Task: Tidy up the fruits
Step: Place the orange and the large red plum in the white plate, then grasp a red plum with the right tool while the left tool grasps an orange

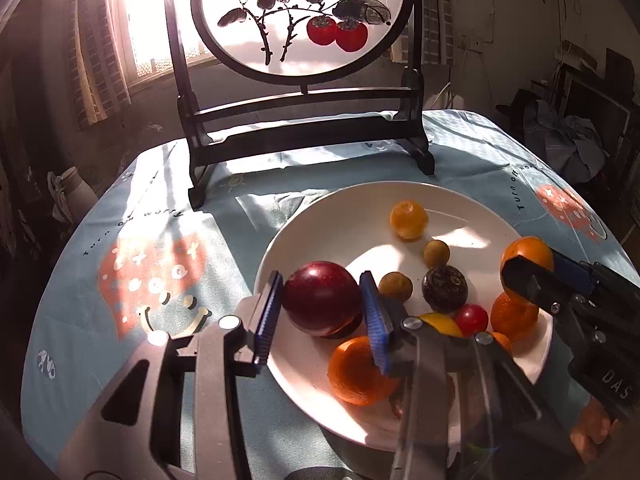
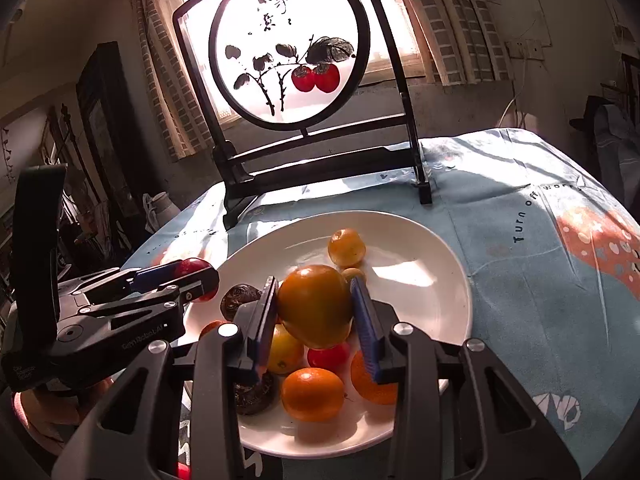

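1. Left tool (image 1: pixel 322 312) pinches a dark red plum (image 1: pixel 322 298) between its two blue pads, over the left part of the white plate (image 1: pixel 460 208); whether the plum rests on the plate or hangs just above it I cannot tell.
2. Right tool (image 2: pixel 316 316) pinches a large orange-yellow fruit (image 2: pixel 314 306), held above the other fruit in the middle of the plate (image 2: pixel 440 280).
3. On the plate in the left wrist view lie a yellow-orange fruit (image 1: pixel 409 219) at the far side, two small olive-brown round fruits (image 1: pixel 436 253) and (image 1: pixel 395 287), a dark wrinkled fruit (image 1: pixel 445 289), a small red fruit (image 1: pixel 472 318), and an orange (image 1: pixel 358 372) just beside the left tool's right pad.
4. In the right wrist view, below the held fruit, sit a small red fruit (image 2: pixel 328 356), a yellow fruit (image 2: pixel 285 350) and an orange (image 2: pixel 313 394) at the near edge of the plate.
5. Blue printed cloth (image 1: pixel 160 272) covers the desk that carries the plate.
6. Behind the plate stands a dark wooden frame with a round painted screen (image 1: pixel 302 16), backlit by the window.
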Available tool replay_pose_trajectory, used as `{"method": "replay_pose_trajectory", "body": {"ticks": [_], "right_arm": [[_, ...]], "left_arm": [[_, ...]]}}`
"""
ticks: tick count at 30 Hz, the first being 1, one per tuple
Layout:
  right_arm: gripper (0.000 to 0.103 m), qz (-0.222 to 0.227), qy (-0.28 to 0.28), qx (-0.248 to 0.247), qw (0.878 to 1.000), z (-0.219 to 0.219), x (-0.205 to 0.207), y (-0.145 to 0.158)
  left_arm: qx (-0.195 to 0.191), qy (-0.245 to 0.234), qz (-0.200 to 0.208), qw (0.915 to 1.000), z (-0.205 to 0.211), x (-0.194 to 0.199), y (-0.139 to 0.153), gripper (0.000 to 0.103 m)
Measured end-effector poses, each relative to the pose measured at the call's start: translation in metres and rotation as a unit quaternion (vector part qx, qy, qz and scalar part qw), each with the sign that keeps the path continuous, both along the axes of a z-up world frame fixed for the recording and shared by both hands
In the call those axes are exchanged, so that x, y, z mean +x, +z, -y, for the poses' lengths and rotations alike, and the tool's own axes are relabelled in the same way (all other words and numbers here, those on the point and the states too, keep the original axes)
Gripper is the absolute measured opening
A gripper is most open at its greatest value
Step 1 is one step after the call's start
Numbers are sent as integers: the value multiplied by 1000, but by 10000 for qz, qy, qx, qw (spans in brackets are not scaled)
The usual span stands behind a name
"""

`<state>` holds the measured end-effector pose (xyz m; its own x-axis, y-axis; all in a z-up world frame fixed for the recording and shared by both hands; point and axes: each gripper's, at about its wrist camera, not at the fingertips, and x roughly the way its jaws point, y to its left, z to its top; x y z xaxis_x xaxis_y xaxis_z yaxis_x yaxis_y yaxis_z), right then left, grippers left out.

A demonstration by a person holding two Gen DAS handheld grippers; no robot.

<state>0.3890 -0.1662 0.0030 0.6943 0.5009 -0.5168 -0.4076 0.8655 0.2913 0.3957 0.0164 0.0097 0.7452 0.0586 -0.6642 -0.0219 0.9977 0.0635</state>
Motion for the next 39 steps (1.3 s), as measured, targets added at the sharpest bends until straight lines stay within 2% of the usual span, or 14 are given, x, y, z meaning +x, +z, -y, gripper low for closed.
{"method": "replay_pose_trajectory", "body": {"ticks": [8, 10, 14, 16, 19, 23, 24, 26, 29, 33, 36, 39], "right_arm": [[37, -129, 68, -245, 9996, -7, 9, -10], [42, -135, 51, -247, 9996, -8, 8, -10], [44, 0, 40, -193, 9998, -7, -1, 2], [44, 17, 59, -69, 10000, -5, -8, 8], [44, 21, 127, 19, 9999, -5, -23, 15], [44, -20, 350, -29, 9994, -13, -49, 17], [51, -47, 418, -53, 9991, -16, -55, 16], [56, -94, 537, -104, 9985, -22, -68, 14], [56, -162, 748, -263, 9967, -33, -87, 9], [56, -427, 1059, -564, 9919, -50, -107, -7], [56, -674, 1433, -914, 9831, -68, -117, -21], [56, -670, 1692, -1337, 9742, -84, -126, -31]], "left_arm": [[18, 63, -211, 9998, -2, 17, -11, 41], [80, 158, -86, 9998, -4, 11, -6, 67], [258, 227, 236, 9991, -7, -12, 13, 77], [379, 294, 410, 9980, -11, -28, 23, 87], [510, 406, 656, 9957, -18, -56, 34, 97], [509, 516, 721, 9948, -32, -93, 37, 100], [468, 547, 703, 9949, -36, -103, 35, 101], [327, 633, 683, 9951, -45, -120, 29, 101], [77, 799, 632, 9948, -61, -140, 13, 101], [25, 1331, 289, 9907, -81, -149, -13, 101], [47, 1603, 211, 9868, -92, -150, -14, 101], [-199, 1714, 271, 9846, -103, -155, -9, 101]]}}
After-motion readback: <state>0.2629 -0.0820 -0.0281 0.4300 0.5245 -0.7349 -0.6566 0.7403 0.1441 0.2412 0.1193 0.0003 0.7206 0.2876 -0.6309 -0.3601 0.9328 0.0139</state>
